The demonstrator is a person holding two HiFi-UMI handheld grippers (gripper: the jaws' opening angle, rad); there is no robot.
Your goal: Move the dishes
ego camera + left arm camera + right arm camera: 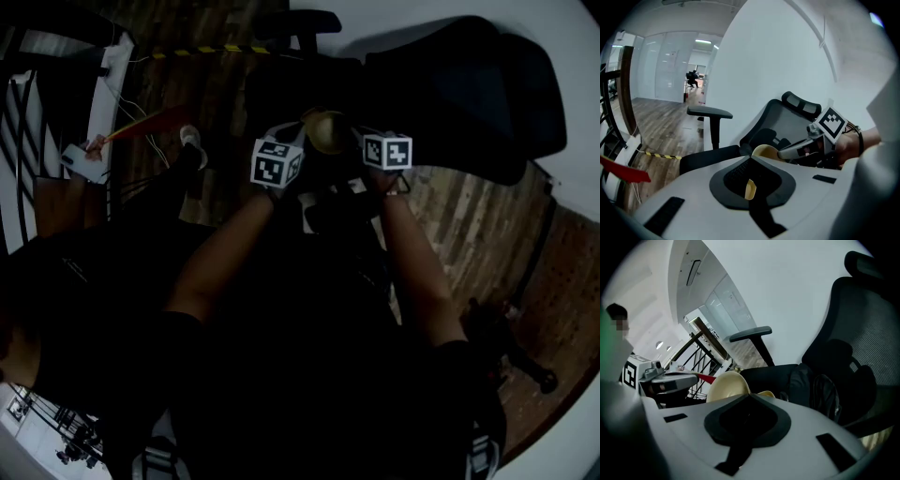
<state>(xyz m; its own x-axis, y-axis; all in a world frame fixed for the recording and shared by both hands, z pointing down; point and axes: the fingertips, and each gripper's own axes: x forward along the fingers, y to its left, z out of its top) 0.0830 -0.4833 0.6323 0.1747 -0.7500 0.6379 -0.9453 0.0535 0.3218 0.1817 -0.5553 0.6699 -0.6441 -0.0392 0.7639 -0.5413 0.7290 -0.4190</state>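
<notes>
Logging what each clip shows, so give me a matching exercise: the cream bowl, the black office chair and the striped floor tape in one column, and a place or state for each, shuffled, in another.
Column one
1. cream round bowl
2. black mesh office chair
3. yellow-and-black striped tape

Column two
a. lies on the wooden floor
b. stands beside the white wall
c. held up between the left gripper and the right gripper

Pairs: 1-c, 2-b, 3-a.

No readable text, labels, numbers or signs appear anywhere
</notes>
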